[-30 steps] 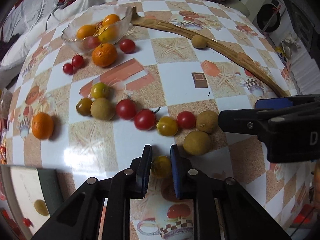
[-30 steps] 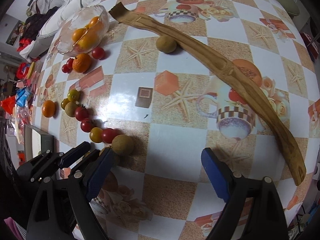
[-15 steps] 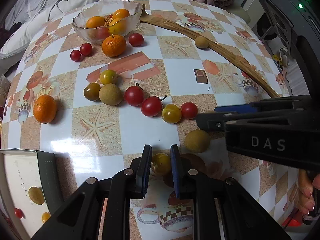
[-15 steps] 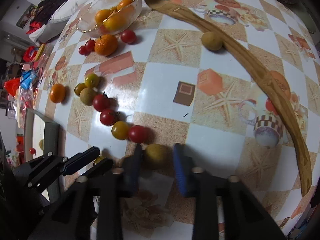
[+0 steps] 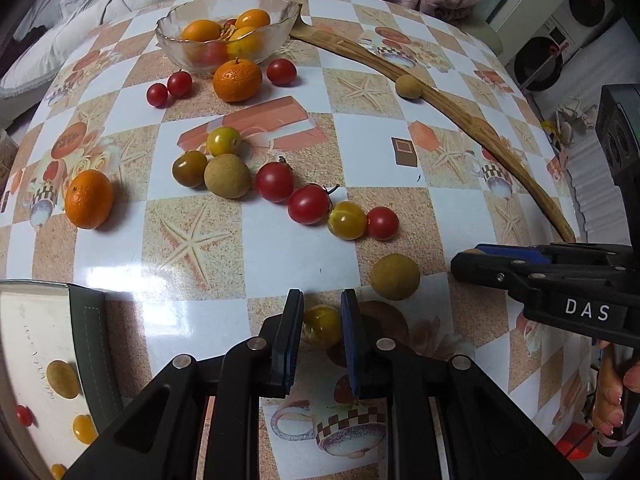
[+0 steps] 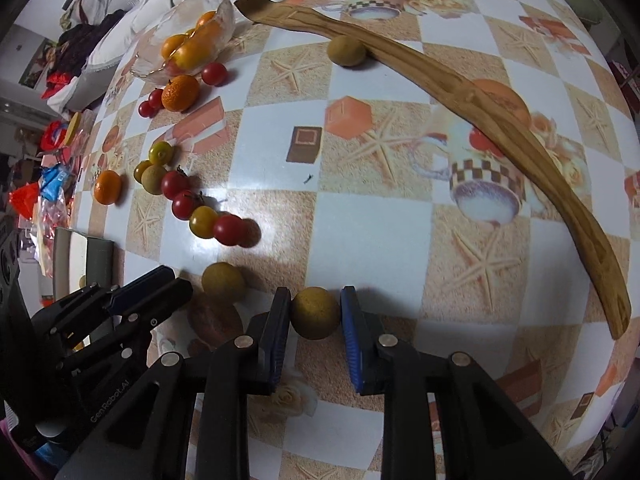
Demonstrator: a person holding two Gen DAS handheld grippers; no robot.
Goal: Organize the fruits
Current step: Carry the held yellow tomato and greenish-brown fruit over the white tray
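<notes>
We are pinching a yellow tomato (image 5: 322, 319) in our left claw (image 5: 321, 322); our right claw (image 6: 315, 318) is pinching a brown fruit (image 6: 315, 312), tray (image 5: 44, 364) near left.

Both grippers are black plastic frames with angular arms and triangular cut-outs. The left gripper (image 5: 321, 324) has blue pads lining its jaws and round silver screws at the pivots. The right gripper (image 6: 315, 322) is built the same way; its side carries white "DAS" lettering. The left one's side reads "GenRobot.AI". Bare fingers (image 5: 612, 408) show pale polished nails.
</notes>
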